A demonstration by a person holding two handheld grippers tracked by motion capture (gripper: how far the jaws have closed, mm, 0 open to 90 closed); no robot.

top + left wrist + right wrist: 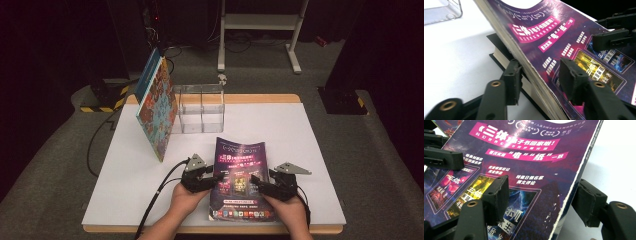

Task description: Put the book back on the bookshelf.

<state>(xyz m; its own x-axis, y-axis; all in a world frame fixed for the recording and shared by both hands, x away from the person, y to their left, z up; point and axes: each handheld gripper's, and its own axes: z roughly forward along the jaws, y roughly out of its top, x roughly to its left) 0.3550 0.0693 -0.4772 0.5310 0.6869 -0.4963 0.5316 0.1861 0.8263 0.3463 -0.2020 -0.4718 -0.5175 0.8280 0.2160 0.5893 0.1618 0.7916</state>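
While I work at both sides of the purple book, this is how far the job looks to have got.

Table [300, 150]: white top; my purple book [241, 180] lies near my edge, its cover facing up.
Large book [156, 107]: already leaning upright against the clear organizer's left side, so I judge that one done.
Clear organizer [201, 107]: compartments look empty; the purple book is well apart from it.
Left tool [212, 179]: jaws straddle the book's page edge, one pad under, one over the cover; I can't tell whether they press yet.
Right tool [256, 182]: the same on the opposite edge, with a gap at the outer pad.
Left to do: finish the pinch, lift, stand it by the organizer.
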